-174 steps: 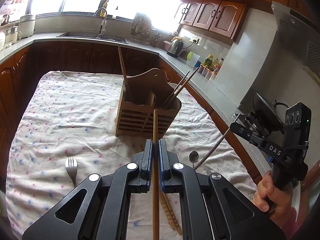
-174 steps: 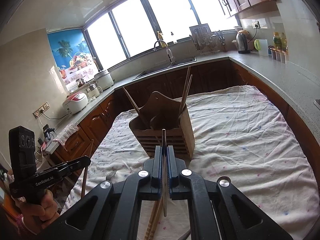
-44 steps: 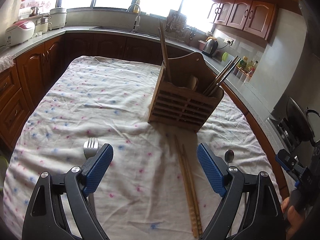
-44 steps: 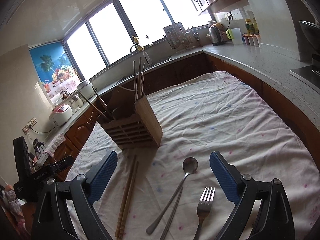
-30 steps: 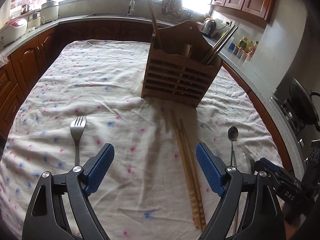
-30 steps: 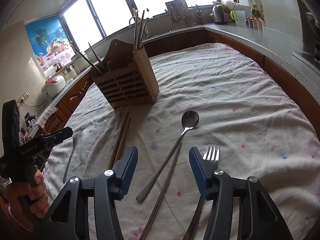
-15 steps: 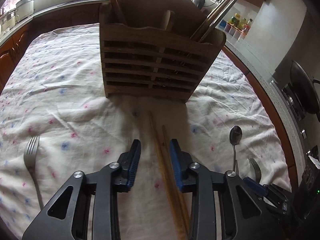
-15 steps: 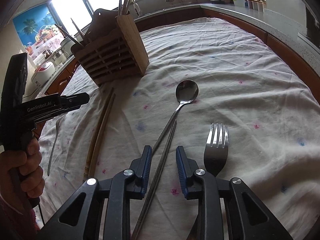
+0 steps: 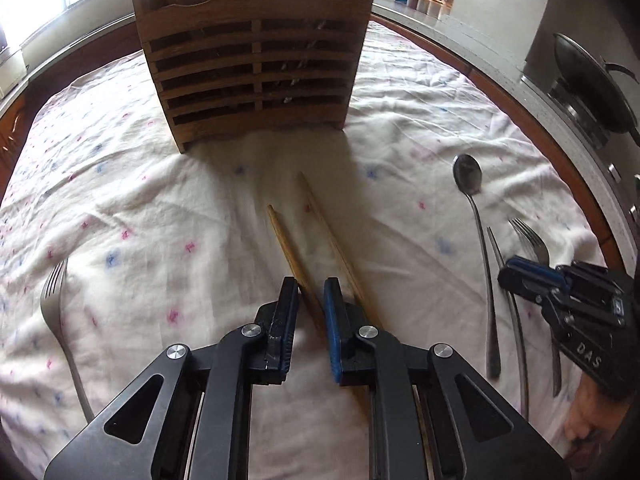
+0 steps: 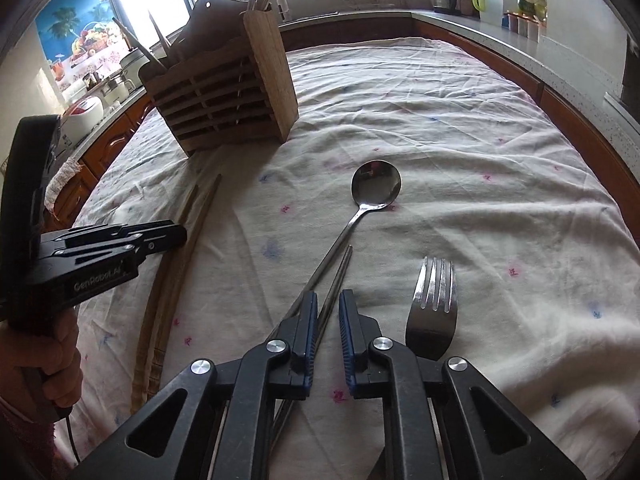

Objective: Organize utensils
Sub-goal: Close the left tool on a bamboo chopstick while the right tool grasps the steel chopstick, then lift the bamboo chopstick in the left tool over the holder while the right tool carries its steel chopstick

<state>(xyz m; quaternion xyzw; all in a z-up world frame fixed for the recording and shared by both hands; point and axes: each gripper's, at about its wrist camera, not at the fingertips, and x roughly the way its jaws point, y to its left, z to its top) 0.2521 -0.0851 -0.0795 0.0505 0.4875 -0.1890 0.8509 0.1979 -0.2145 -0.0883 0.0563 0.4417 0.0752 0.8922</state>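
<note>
My left claw has just been narrowing around one wooden chopstick – pale, slim, lying beside its twin on the cloth-covered worktop before the slatted wooden holder. My right claw has been closing likewise around a thin steel chopstick, beside a spoon and fork. Neither visibly pinches yet.

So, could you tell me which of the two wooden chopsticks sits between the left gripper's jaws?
The shorter-reaching left chopstick; the other chopstick lies just outside the left gripper.
</note>
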